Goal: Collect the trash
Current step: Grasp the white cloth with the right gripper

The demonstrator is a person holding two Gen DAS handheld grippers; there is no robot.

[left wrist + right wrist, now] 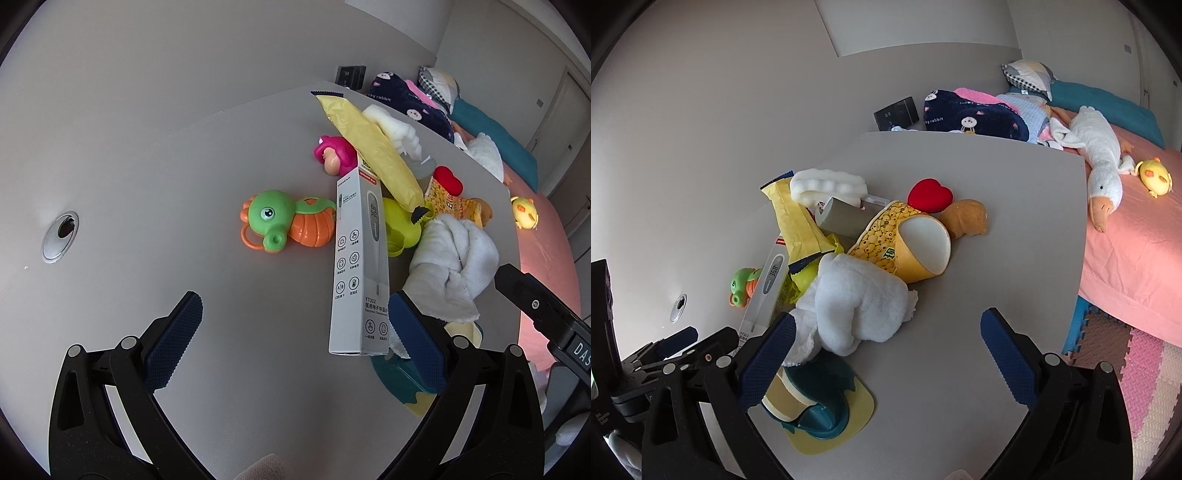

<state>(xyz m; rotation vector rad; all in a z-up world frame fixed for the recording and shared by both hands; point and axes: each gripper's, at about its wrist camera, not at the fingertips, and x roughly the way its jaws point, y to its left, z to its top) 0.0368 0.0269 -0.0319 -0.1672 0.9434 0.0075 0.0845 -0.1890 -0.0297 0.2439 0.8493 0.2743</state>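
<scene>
- Trash: the long grey-white cardboard thermometer box (360, 258) lies flat on the pale grey table (184, 184), its near end just inside my left gripper's right-hand finger; further pieces, listed below, sit in the heap behind it.
- Left gripper (295, 332): released, jaws spread wide and grasping nothing, poised low over the table beside the box's near end.
- Right gripper (886, 354): likewise released and empty, its left-hand finger in front of the crumpled white cloth (857, 306); whether they touch I cannot tell.
- Teal and pale-yellow plastic dish (820, 410): nearest the right gripper, partly under the cloth.
- Middle of heap: the yellow printed paper cup (905, 243) lies on its side, mouth toward me, with the long yellow foil snack wrapper (373, 147) slanting across the box's far end.
- Toys, judged not trash: a green and orange plastic seahorse toy (284, 225) left of the box; a pink plastic figure (332, 155) beyond it.
- Far side: a white foam sponge (827, 184), a red heart-shaped case (929, 195) and a brown lump (967, 218).
- Step in hand, by my judgement: approach, with nothing yet collected.
- Next move: shift left gripper rightward to straddle the box across its narrow width, then clench; the wrapper resting on the far end may drag along.
</scene>
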